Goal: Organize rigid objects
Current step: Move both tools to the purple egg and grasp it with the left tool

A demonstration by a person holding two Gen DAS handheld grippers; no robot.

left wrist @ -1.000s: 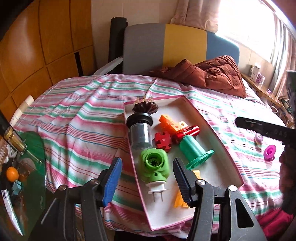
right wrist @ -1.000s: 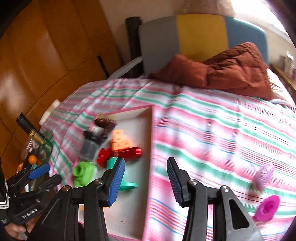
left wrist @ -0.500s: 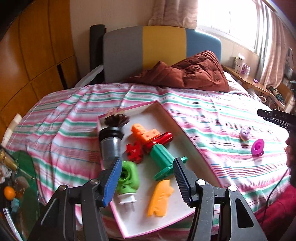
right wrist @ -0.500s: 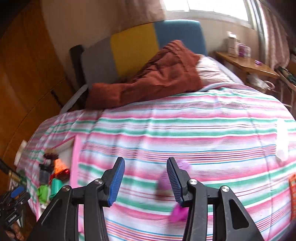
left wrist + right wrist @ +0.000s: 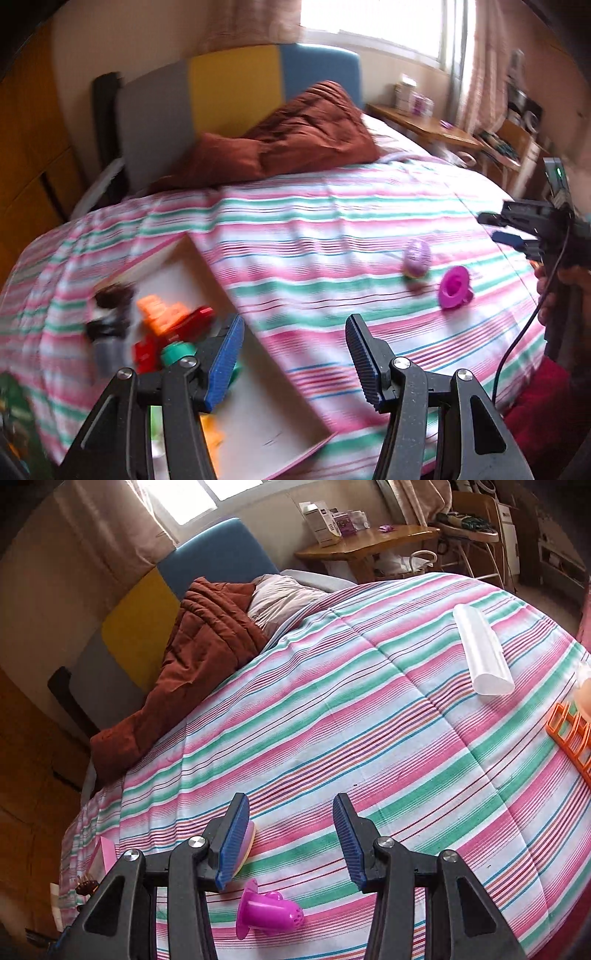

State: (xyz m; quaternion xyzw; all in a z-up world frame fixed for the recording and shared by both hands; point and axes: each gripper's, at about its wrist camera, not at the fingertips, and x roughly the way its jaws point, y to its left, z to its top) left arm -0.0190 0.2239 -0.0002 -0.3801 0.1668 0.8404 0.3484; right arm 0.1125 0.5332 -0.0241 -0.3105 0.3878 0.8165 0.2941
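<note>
Step in hand, as judged: collect the magenta funnel-shaped piece [image 5: 267, 910] lying on the striped bed cover [image 5: 369, 738], well apart from the tray [image 5: 258, 413]. Right gripper [image 5: 291, 840]: jaws spread, empty, hovering above the piece. Lower squarely and pinch its narrow body. Left gripper [image 5: 295, 360]: jaws spread, empty, over the tray's near edge.

Left tongs [image 5: 293, 352]: swung from above the tray [image 5: 266, 421] toward bare striped bed [image 5: 332, 221]; tray now at lower left, blurred. Right tongs [image 5: 290, 836]: swept from the tray side across the bed, now over the magenta piece [image 5: 267, 908]; white tube [image 5: 482, 650] and orange rack [image 5: 570, 734] newly in view.
</note>
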